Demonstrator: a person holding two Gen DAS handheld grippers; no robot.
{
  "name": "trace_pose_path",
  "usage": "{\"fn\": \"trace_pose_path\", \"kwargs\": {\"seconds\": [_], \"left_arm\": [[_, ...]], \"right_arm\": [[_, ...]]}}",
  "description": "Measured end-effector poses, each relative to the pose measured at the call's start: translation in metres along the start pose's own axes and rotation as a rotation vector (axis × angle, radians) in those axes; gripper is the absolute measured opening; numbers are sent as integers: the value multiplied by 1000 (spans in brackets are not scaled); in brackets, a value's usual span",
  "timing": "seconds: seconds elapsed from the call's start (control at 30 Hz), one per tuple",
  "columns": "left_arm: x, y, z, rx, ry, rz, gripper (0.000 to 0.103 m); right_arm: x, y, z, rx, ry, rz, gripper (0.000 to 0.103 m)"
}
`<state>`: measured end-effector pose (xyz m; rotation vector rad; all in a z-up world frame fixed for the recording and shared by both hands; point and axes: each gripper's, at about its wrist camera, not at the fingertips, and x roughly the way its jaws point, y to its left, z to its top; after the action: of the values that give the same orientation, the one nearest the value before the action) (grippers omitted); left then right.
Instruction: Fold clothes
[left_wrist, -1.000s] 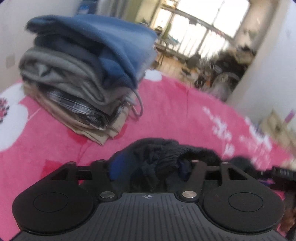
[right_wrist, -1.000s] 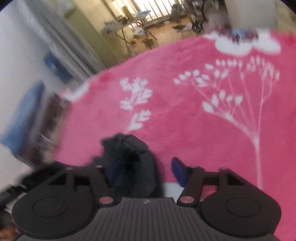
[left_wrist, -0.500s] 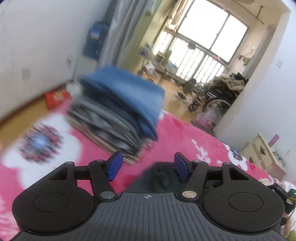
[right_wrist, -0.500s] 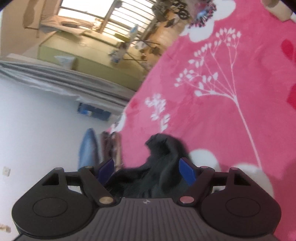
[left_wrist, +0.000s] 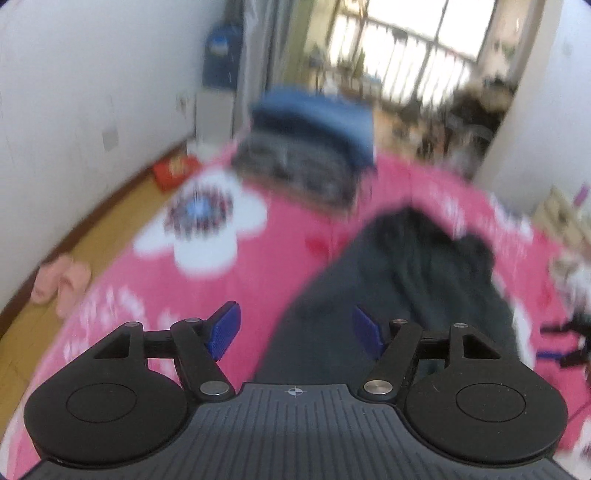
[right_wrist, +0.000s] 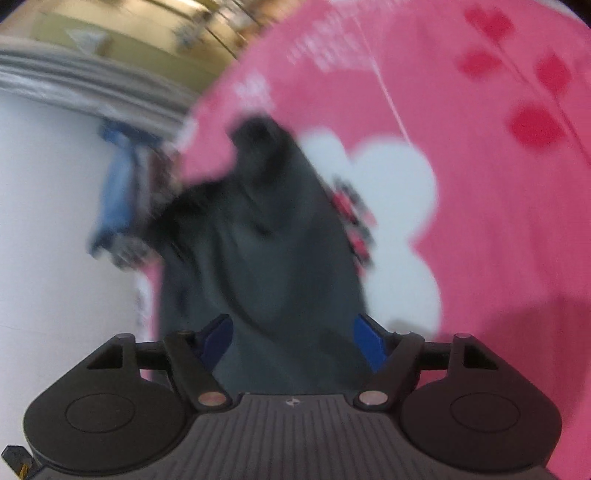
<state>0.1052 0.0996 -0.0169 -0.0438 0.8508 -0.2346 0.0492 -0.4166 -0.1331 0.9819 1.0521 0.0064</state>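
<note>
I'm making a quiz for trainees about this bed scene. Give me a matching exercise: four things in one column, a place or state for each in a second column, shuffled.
Things:
1. dark grey crumpled garment
2. stack of folded clothes topped with blue fabric
3. pair of pink slippers
4. left hand-held gripper

Places or states:
A. on the wooden floor beside the bed
B. open, nothing gripped
C. at the far end of the pink floral blanket
D. spread on the blanket just ahead of the blue pads

Pairs: 1-D, 2-C, 3-A, 4-B
</note>
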Motion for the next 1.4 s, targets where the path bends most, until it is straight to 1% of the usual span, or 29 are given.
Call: {"fn": "trace_pose_path", "kwargs": {"seconds": [0.07, 0.1, 0.13, 0.2, 0.3, 0.33, 0.4, 0.43, 0.5, 0.57, 0.63, 0.7, 0.73, 0.87, 0.9, 0.93, 1.0, 1.07, 1.13, 1.2, 1.3, 1.33, 1.4], "left_arm": [[11, -5, -23, 38, 48, 23, 67], [15, -6, -30, 49, 63, 28, 67], [17, -5, -33, 49, 68, 25, 67], [21, -2, -38, 51, 76, 19, 67], [26, 1, -47, 52, 90, 10, 67], [28, 3, -50, 53, 94, 7, 67], [31, 5, -55, 54, 103, 1, 67], [33, 6, -58, 55, 107, -2, 67], [37, 9, -63, 56, 116, -8, 67], [40, 11, -69, 57, 125, -14, 67], [47, 11, -71, 66, 130, -11, 67], [56, 11, -72, 77, 133, -4, 67], [60, 10, -72, 83, 135, -1, 67], [72, 14, -75, 89, 140, 1, 67], [74, 15, -75, 90, 142, 1, 67], [76, 17, -75, 94, 145, 1, 67], [80, 20, -75, 107, 155, -1, 67], [86, 23, -74, 113, 169, -9, 67], [92, 25, -73, 115, 185, -28, 67], [97, 27, -73, 116, 198, -52, 67], [103, 28, -74, 141, 205, -72, 67], [105, 28, -74, 151, 208, -79, 67], [108, 28, -75, 163, 212, -88, 67]], "right_arm": [[13, -5, -12, 14, 33, -41, 73], [19, -7, -18, 23, 43, -54, 71], [24, -8, -23, 26, 44, -64, 65], [29, -4, -33, 0, 34, -89, 57], [26, 5, -42, -52, -6, -142, 17], [23, 5, -43, -52, -18, -154, 16], [16, 1, -42, -45, -50, -196, 16], [12, -2, -41, -38, -65, -209, 18], [1, -4, -38, -20, -95, -206, 20], [-11, 8, -36, -48, -142, -184, 20], [-17, 34, -32, -146, -186, -171, 21], [-12, 70, -27, -285, -206, -145, 22], [-6, 89, -25, -363, -210, -134, 25], [42, 163, -21, -733, -207, -124, 30], [59, 179, -21, -828, -202, -130, 36], [76, 191, -20, -908, -198, -140, 41], [114, 209, -16, -1065, -176, -165, 43], [149, 220, -9, -1173, -149, -211, 45], [178, 226, 2, -1234, -134, -249, 54], [202, 228, 15, -1262, -126, -276, 54], [229, 230, 37, -1253, -126, -294, 56], [237, 230, 44, -1238, -116, -290, 58], [248, 225, 58, -1195, -85, -277, 59]]}}
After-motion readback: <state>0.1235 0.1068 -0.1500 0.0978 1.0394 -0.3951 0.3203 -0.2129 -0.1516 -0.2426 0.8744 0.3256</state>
